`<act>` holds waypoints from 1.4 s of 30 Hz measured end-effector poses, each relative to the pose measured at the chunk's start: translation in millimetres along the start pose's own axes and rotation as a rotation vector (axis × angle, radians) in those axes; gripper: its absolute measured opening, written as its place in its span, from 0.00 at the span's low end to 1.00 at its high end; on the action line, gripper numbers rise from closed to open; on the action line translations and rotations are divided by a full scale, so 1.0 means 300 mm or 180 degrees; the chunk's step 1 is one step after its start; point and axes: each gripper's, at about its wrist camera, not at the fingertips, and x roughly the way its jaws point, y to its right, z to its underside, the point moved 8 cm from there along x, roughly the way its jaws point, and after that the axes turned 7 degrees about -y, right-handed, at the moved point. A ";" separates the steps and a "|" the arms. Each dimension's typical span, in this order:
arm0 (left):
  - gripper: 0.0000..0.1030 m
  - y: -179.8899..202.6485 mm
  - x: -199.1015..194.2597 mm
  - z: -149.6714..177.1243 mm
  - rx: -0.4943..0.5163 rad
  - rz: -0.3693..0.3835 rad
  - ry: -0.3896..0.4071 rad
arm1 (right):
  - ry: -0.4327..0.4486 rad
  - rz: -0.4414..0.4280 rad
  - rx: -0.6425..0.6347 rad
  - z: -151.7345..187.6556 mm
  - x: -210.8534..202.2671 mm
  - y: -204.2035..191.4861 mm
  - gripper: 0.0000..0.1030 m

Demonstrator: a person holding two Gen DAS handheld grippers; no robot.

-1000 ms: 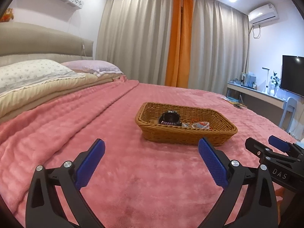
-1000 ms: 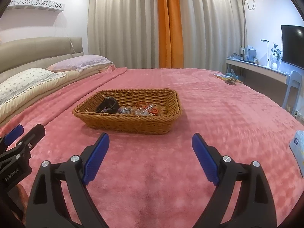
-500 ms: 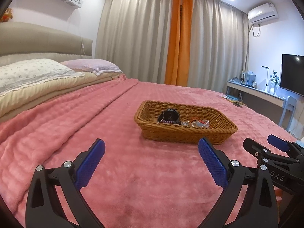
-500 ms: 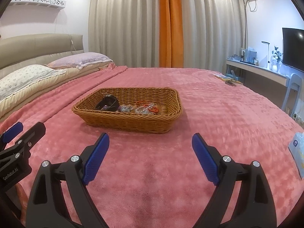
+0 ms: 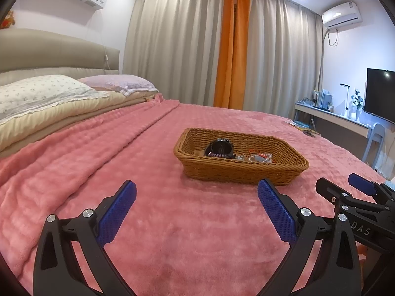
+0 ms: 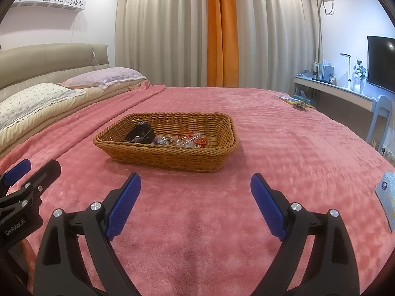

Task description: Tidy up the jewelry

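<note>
Basket (image 6: 170, 151) of brown wicker sits on the pink blanket (image 6: 284, 153) of the bed, ahead of both tools. Inside it lie a black watch (image 6: 139, 133) at the left end and a tangle of jewelry (image 6: 187, 141), clear and red-orange pieces, toward the middle. Left hand-held gripper (image 5: 196, 198) hovers above the blanket short of the basket, blue pads (image 5: 276, 212) spread wide, released and grasping nothing. Right hand-held gripper (image 6: 195, 190) is likewise spread wide and empty, near the basket's front wall but apart from it. Each tool shows at the edge of the other's view. A blue-and-white packet (image 6: 387, 197) lies on the blanket far right
</note>
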 end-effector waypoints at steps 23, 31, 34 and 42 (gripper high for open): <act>0.93 0.001 0.006 0.021 -0.0008 0.0004 -0.0067 | -0.0005 -0.0001 0.0006 0.000 0.005 0.007 0.84; 0.93 0.001 0.011 0.019 -0.0010 0.0003 -0.0088 | -0.0004 0.0002 0.0007 0.000 0.007 0.011 0.84; 0.93 0.001 0.009 0.021 -0.0006 0.0002 -0.0087 | -0.0004 -0.0003 0.0009 0.000 0.006 0.012 0.84; 0.93 0.000 0.009 0.021 -0.0009 0.0002 -0.0092 | 0.0002 -0.0011 0.0005 0.000 0.006 0.013 0.84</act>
